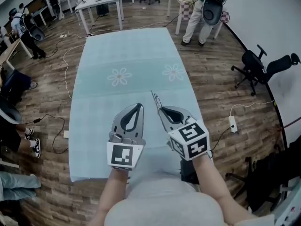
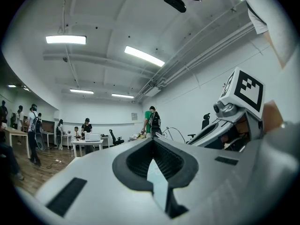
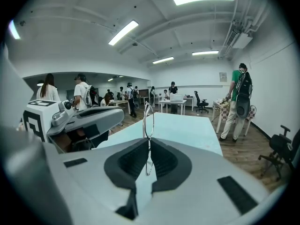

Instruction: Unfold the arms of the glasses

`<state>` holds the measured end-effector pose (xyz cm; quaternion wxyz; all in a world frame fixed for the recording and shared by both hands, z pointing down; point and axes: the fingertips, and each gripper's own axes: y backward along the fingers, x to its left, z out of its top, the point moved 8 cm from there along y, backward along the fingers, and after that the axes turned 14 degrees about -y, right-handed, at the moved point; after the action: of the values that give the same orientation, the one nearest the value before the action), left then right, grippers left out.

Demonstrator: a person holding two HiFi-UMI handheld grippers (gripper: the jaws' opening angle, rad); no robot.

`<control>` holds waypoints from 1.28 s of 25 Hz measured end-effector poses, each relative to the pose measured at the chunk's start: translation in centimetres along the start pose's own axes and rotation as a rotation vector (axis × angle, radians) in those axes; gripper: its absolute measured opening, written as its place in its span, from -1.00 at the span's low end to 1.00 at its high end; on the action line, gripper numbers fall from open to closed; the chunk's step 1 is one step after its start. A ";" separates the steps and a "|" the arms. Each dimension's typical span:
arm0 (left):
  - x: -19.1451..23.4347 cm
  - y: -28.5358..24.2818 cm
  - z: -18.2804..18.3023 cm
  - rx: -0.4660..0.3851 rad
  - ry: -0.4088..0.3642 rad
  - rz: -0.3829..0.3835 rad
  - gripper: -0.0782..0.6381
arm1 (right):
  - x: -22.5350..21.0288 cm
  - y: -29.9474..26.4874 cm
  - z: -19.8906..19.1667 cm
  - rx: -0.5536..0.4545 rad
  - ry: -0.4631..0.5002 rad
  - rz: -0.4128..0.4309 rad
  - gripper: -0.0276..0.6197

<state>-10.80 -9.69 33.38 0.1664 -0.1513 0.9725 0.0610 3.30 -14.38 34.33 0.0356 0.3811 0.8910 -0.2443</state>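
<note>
The glasses (image 1: 154, 98) are thin wire-framed and stand edge-on, poking up from the tips of my right gripper (image 1: 159, 109). In the right gripper view the frame (image 3: 148, 121) rises from between the dark pads (image 3: 165, 159), and the right gripper (image 3: 149, 143) is shut on it. My left gripper (image 1: 139, 106) is beside it to the left, shut with nothing in it; in its own view the pads (image 2: 166, 162) meet at the left gripper's tip (image 2: 152, 140). Both grippers hover over the near half of the table (image 1: 127, 55). Whether the arms are folded cannot be made out.
A light blue cloth with flower prints (image 1: 119, 76) covers the table. A power strip and cable (image 1: 232, 123) lie on the wooden floor to the right, near an office chair (image 1: 263, 67). A person (image 1: 200, 13) stands past the far right corner; white desks (image 1: 101, 1) are behind.
</note>
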 end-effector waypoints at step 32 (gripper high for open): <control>-1.9 -0.5 -9.1 0.228 0.061 -0.135 -0.76 | -4.1 -5.8 -5.8 0.697 -0.234 0.073 -0.85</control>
<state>-11.70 -11.22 42.54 0.1564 -0.1985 0.9653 -0.0657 2.90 -17.83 42.86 0.0139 0.3713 0.7301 -0.5735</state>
